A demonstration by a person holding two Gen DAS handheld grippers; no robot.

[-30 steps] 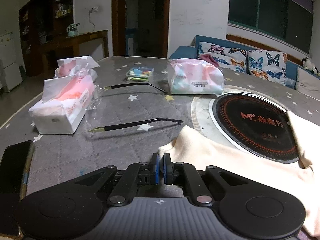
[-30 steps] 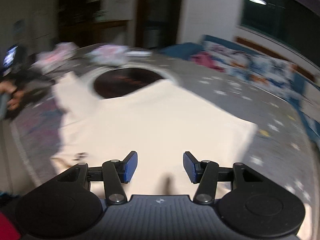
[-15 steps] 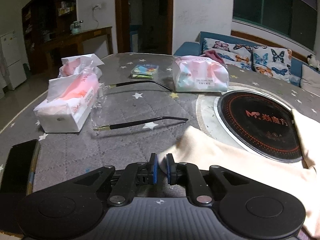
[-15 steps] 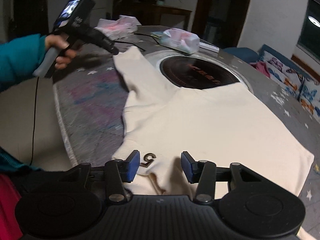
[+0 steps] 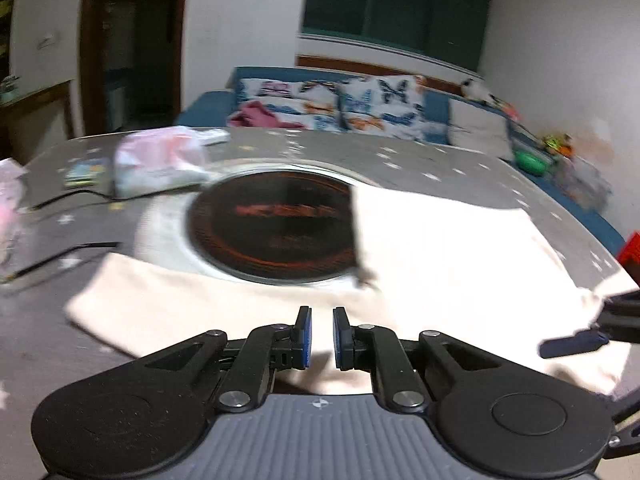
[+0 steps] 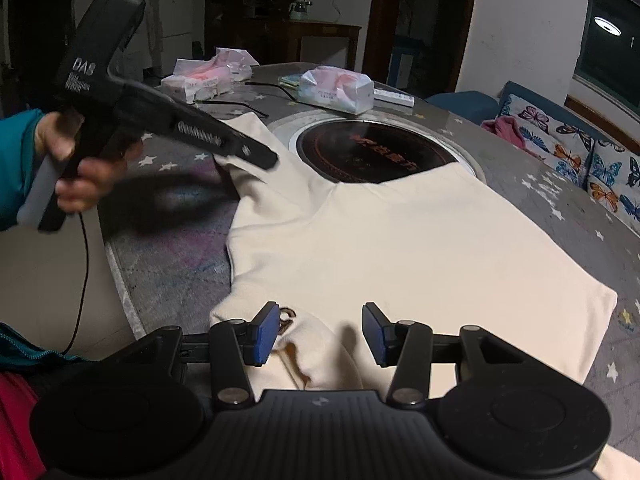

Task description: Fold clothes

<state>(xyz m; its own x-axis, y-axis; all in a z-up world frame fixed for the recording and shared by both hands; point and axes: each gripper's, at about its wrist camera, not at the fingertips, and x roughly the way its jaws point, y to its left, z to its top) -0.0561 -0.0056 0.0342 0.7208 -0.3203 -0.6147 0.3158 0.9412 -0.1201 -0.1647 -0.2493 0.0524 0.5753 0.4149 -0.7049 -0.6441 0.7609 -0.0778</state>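
Note:
A cream shirt [image 6: 400,240] lies flat on the star-patterned table, partly over a round black hob [image 6: 372,152]. Its sleeve [image 5: 160,300] stretches out to the left. My left gripper [image 5: 320,320] hovers over the base of that sleeve, jaws a narrow gap apart with nothing pinched. From the right wrist view, the left gripper [image 6: 268,160] is gripped by a hand [image 6: 80,184]. My right gripper [image 6: 320,320] stands open low over the shirt's near edge by a brown print [image 6: 286,316]. A fold of cloth lies between its pads, untouched.
Two tissue packs [image 6: 336,88] [image 6: 200,80] and thin black rods [image 6: 240,102] sit on the far side of the table. A sofa with butterfly cushions [image 5: 360,104] runs behind it. The table edge [image 6: 120,272] curves close on the left.
The left gripper let go of the sleeve tip, its jaws parting slightly, and swung right over the sleeve. The right gripper settled lower over the shirt's near edge, jaws a little narrower.

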